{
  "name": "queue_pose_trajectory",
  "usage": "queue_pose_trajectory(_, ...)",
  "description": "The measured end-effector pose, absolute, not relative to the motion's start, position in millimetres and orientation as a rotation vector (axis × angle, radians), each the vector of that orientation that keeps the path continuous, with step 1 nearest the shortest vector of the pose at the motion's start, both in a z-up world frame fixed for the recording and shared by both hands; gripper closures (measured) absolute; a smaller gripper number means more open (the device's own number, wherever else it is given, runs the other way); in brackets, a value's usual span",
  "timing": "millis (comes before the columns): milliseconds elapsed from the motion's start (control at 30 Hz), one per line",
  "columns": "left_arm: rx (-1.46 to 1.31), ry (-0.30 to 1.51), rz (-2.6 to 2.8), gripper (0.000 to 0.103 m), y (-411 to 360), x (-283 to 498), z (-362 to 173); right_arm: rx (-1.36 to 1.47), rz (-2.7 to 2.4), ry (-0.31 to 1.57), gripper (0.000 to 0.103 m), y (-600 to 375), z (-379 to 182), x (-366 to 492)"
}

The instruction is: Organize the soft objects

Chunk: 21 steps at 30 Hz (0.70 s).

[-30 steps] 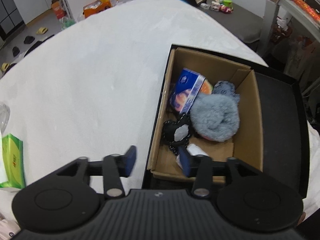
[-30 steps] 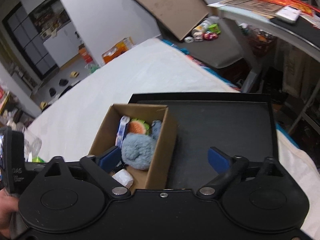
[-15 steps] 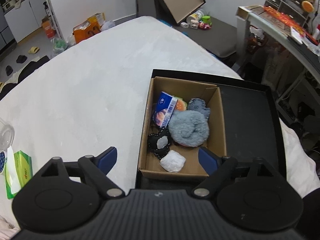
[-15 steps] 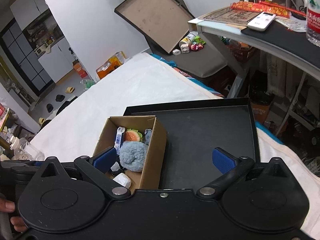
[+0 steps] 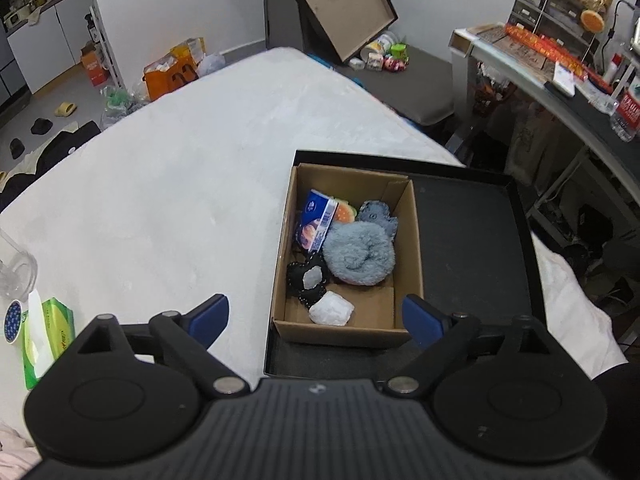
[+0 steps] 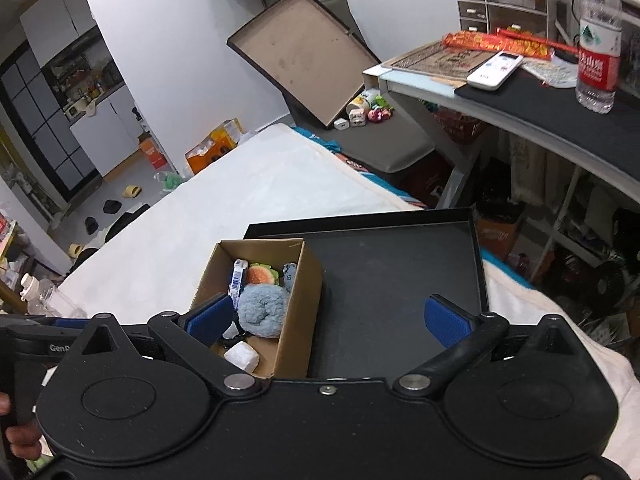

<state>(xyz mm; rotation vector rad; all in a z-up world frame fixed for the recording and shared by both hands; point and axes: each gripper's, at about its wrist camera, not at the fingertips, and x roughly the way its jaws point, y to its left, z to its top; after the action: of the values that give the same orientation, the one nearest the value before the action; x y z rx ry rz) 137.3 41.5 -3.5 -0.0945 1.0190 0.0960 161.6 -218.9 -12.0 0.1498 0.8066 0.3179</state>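
A brown cardboard box (image 5: 408,240) (image 6: 308,292) stands in the left part of a shallow black tray (image 5: 472,248) (image 6: 400,280) on a white bed. Inside lie a fluffy grey-blue plush (image 5: 358,256) (image 6: 262,310), a blue tissue pack (image 5: 316,220), a burger plush (image 6: 260,275), a small grey felt toy (image 5: 376,214), a black-and-white toy (image 5: 308,280) and a white lump (image 5: 331,313) (image 6: 241,356). My left gripper (image 5: 316,320) hangs above the box's near end, its jaws opening wide with nothing between them. My right gripper (image 6: 328,322) stands open and empty over the tray.
A green tissue box (image 5: 48,340) and a clear bottle (image 5: 16,268) sit at the bed's left edge. To the right stands a desk (image 6: 560,104) with a water bottle (image 6: 596,40) and remote (image 6: 496,70). A large open box lid (image 6: 304,52) leans against the far wall.
My left gripper has opened wide and risen away from the box, leaving the white lump inside. The right gripper has also lifted and drawn back.
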Motion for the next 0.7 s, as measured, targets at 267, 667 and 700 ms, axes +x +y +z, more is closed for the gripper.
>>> queue_pose_trajectory(267,-0.089,0.966,0.073,0.003,35,115,21,0.127,0.291,0.776,0.000,-220,4,141)
queue_pose_trajectory(667,-0.079,0.899,0.049,0.001,24,75,35,0.123,0.268,0.739,0.000,-227,17,110)
queue_pose_trajectory(700,-0.075,0.896,0.047,0.001,22,71,35,0.125,0.266,0.740,0.000,-228,17,107)
